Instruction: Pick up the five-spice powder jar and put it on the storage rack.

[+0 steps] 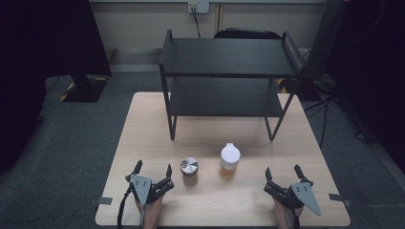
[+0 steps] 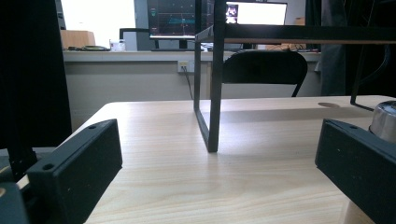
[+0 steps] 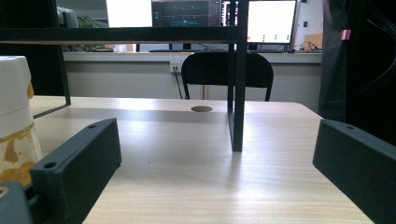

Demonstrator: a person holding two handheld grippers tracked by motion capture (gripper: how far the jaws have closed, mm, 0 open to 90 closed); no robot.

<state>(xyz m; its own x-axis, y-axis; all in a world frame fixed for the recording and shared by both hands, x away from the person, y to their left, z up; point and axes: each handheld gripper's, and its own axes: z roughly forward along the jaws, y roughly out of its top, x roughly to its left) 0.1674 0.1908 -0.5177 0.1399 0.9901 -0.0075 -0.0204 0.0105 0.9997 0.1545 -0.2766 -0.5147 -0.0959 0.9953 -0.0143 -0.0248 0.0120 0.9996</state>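
A small jar with a silver lid (image 1: 189,168) and a taller bottle with a white cap (image 1: 229,161) stand side by side near the front of the wooden table (image 1: 143,138). My left gripper (image 1: 153,169) rests open at the front left, just left of the jar. My right gripper (image 1: 284,171) rests open at the front right, some way right of the bottle. In the left gripper view the jar's silver lid (image 2: 385,120) peeks over the right jaw. In the right gripper view the bottle (image 3: 14,116) stands at the far left, beside the left jaw. Nothing lies between either pair of jaws.
A black two-tier shelf rack (image 1: 229,57) stands on the back half of the table, its front legs (image 2: 214,93) (image 3: 238,88) ahead of each gripper. A black chair (image 1: 246,33) sits behind the table. Black curtains hang at both sides.
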